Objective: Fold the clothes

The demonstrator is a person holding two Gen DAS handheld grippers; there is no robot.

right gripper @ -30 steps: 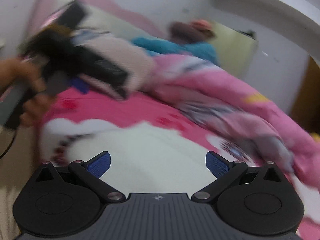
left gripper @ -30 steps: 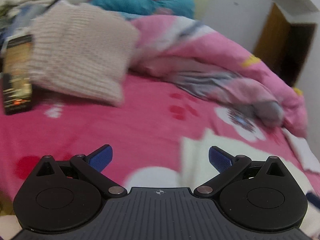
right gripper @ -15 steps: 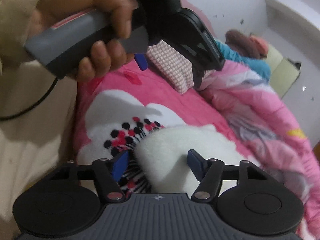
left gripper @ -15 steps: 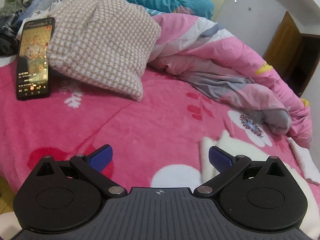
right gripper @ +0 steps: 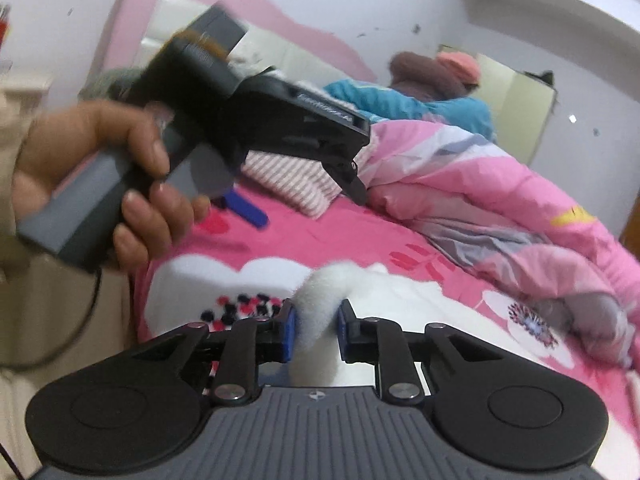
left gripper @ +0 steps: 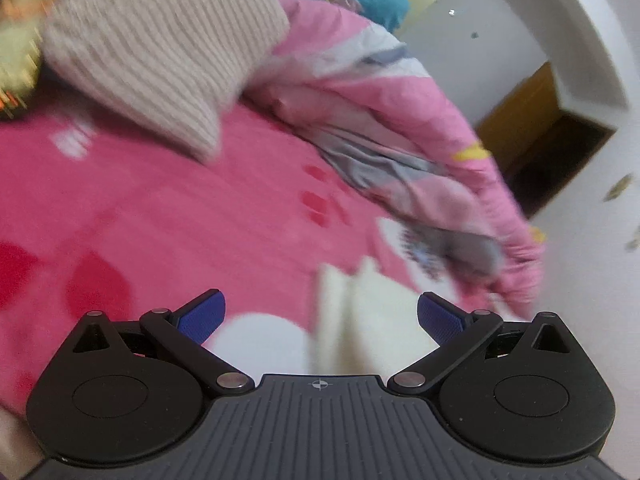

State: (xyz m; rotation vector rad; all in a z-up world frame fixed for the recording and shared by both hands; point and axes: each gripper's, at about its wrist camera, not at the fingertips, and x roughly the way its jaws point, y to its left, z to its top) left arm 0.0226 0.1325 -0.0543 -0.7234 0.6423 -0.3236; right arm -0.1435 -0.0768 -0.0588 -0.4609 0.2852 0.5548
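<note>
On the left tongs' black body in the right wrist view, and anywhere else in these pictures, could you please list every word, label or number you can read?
None can be read.
Left tongs, pale lettering on the side of the black body: too blurred to read.
Phone-like thing at the left edge of the left wrist view: motion-blurred, nothing legible.
Pink bedsheet and quilt: patterns only, no text.

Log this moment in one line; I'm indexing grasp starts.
stage: grasp | right gripper: jaws closing on white fleece garment | left gripper: open, empty, above pink bed sheet | fold: not started
</note>
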